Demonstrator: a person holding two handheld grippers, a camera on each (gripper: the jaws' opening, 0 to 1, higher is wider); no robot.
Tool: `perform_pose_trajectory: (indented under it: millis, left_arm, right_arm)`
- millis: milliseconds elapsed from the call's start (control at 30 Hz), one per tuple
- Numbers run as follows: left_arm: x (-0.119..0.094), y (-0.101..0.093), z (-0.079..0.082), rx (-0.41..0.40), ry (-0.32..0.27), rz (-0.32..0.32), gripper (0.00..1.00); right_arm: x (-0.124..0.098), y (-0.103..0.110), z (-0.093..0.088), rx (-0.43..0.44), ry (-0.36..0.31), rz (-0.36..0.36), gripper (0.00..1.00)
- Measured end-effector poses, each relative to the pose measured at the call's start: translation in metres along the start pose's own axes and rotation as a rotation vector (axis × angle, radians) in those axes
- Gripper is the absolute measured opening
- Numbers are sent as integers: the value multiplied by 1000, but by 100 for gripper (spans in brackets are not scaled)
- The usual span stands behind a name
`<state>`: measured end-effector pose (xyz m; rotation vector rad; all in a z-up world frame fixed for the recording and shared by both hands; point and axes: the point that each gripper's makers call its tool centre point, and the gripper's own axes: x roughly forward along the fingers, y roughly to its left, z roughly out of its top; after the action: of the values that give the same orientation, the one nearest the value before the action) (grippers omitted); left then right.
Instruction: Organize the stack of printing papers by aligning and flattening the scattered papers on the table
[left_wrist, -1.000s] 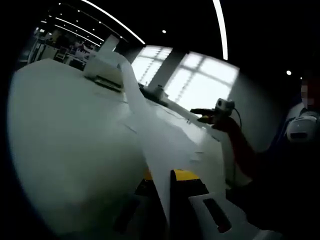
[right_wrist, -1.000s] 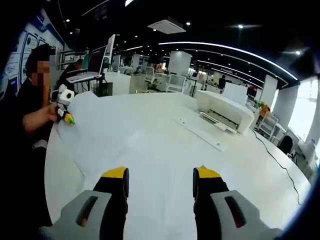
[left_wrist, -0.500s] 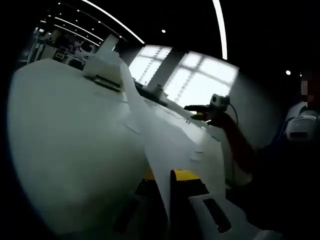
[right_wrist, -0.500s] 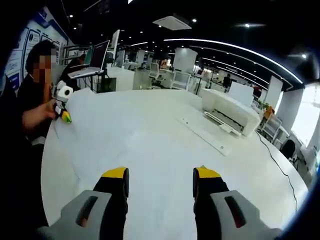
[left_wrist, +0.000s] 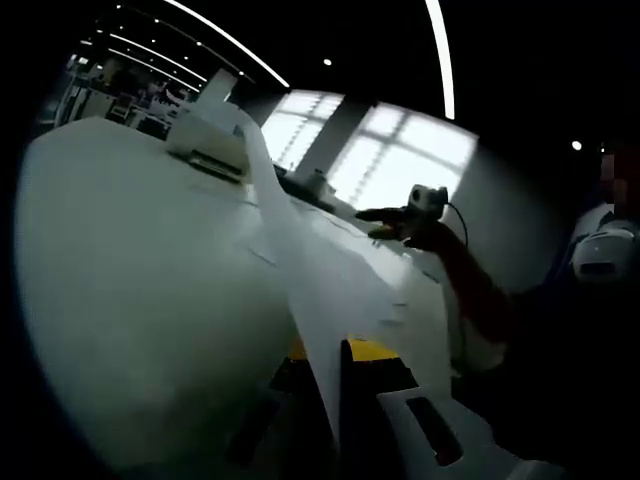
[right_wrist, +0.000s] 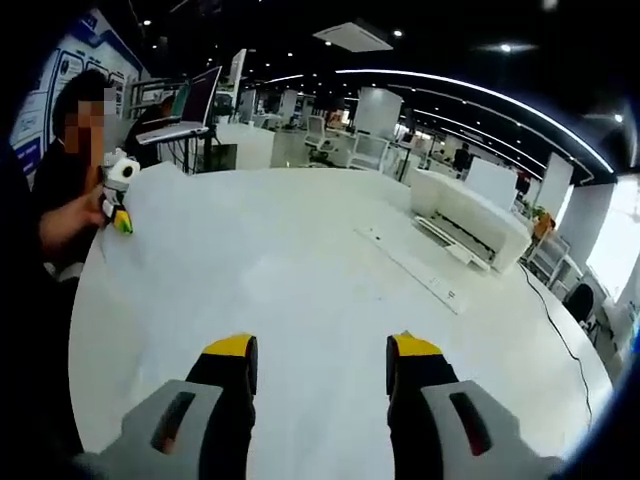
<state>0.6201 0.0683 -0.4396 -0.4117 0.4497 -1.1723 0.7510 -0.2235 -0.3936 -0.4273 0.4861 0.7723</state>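
Nearest my left claw (left_wrist: 330, 375), a white sheet of paper (left_wrist: 300, 260) is pinched between the yellow-tipped jaws, pressed together on its edge. From the left gripper view the sheet rises off the white surface (left_wrist: 130, 260) and runs away from me in a curling strip, with more sheets (left_wrist: 400, 290) lying loose to its right.

My right claw (right_wrist: 320, 365) sits low over the surface (right_wrist: 500, 330), jaws spread, nothing between them. Paper (right_wrist: 250, 270) lies spread flat across the surface ahead of it; sheet edges are hard to tell apart, white on white.

Further out in the right gripper view, my left claw (right_wrist: 118, 212) shows at the far left edge of the paper, held in my hand (right_wrist: 62, 222). In the left gripper view my right claw (left_wrist: 385, 222) hovers over the far side of the sheets, with my hand (left_wrist: 430, 232) behind it.

Beyond that: white printer (right_wrist: 475, 210) on the surface, a flat white tray (right_wrist: 415, 265) lying just in front of it, cable (right_wrist: 550, 320) trailing off to the right. Laptop (right_wrist: 185, 115) on a desk behind. Bright windows (left_wrist: 400, 160) at the back.
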Motion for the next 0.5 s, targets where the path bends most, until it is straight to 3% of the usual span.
perform_pose_trajectory:
  millis: [500]
  left_arm:
    - [3, -4, -1, 2, 2, -5, 5]
  right_arm:
    - [23, -8, 2, -26, 21, 12, 48]
